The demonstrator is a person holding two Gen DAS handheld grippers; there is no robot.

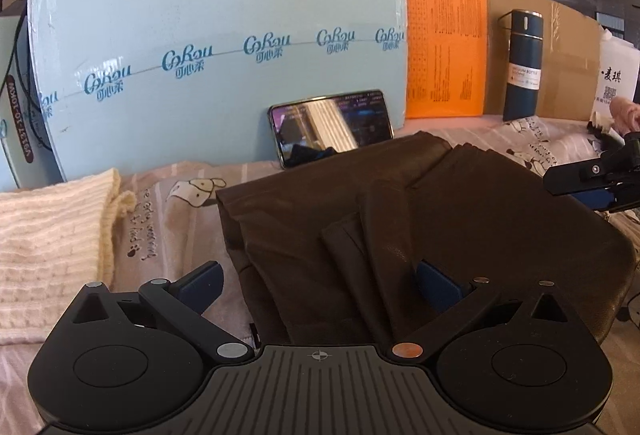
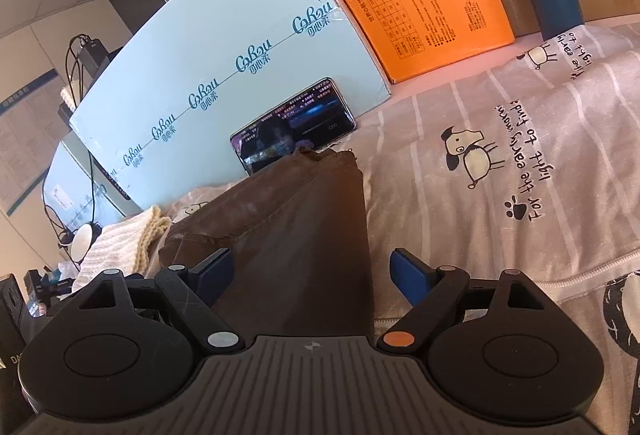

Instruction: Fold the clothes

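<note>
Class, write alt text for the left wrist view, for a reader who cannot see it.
An open left gripper hovers over a folded brown garment on a printed bedsheet. A phone leans against a pale blue box behind, with a cream knit at left.

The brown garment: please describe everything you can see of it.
The brown garment is dark, smooth, faintly shiny, perhaps leather-like. It lies partly folded in layers with long creases on the printed bedsheet, in front of the phone, beside a cream knit. Both open grippers straddle its near edge; no pad visibly presses it.
</note>
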